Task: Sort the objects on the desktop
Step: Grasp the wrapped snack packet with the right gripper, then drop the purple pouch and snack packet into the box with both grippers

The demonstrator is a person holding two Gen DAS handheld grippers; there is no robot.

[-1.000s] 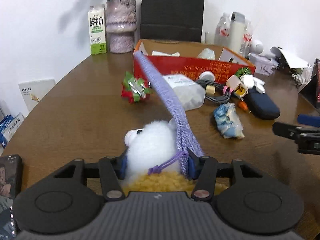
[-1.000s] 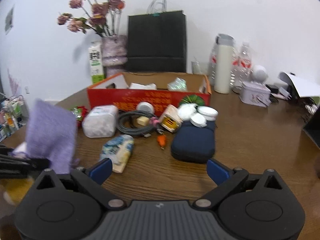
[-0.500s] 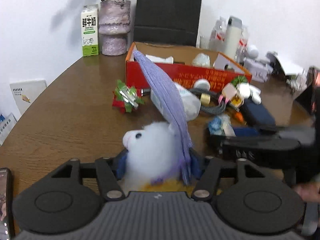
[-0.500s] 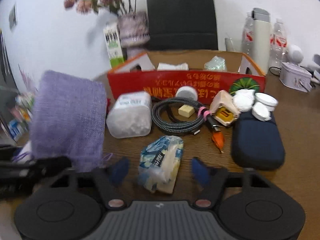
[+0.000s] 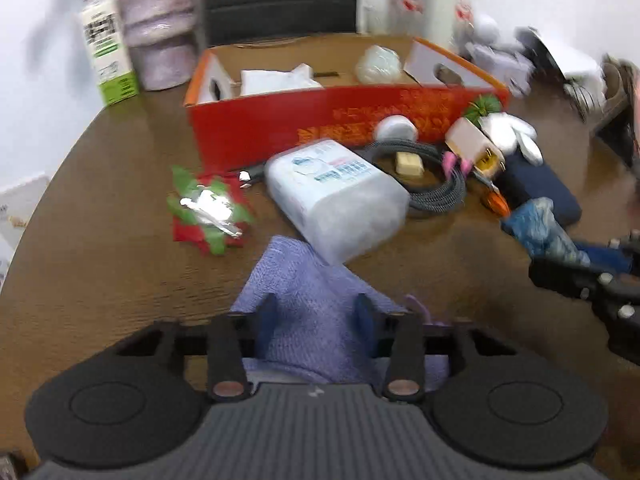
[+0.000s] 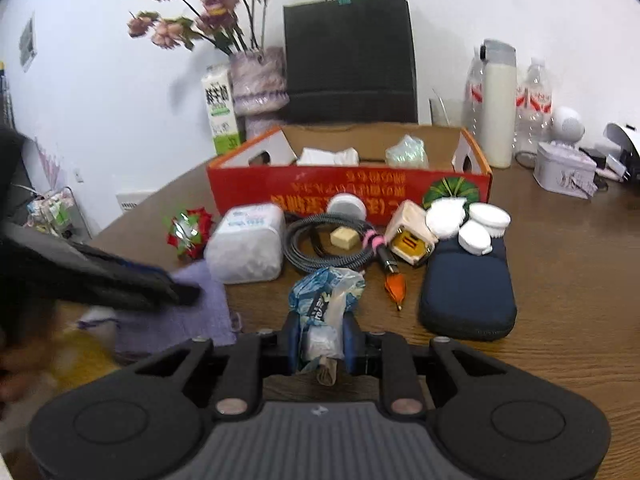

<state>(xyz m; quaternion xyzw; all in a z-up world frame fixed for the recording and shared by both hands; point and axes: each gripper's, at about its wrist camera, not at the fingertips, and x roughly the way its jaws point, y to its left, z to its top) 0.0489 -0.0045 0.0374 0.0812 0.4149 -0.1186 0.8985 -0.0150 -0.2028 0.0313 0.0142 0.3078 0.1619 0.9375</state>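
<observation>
The wooden table is crowded, so the sorting looks to be at an early stage: the red cardboard box at the back holds only a white tissue wad and a pale crinkled wrapper, while most of the loose things lie outside along its front wall. Going down in size, these are the navy zip case, the white tissue pack, the coiled braided cable, the red-and-green foil bow, the cream charger plug, the white round lids and a small beige cube. The right gripper has its jaws closing on the blue-and-white plastic packet, which is pinched between the pads and appears ready to go to the box. The left gripper is closing with the purple knitted cloth between its fingers; whether the pads already press on it is hard to tell through the blur. The right wrist view alone shows the flowers, the black paper bag and the tall white bottle sharply, plus something yellow and white beneath the cloth at the left edge. The left wrist view alone shows the cloth spread between the left fingers and the right gripper from the side.
</observation>
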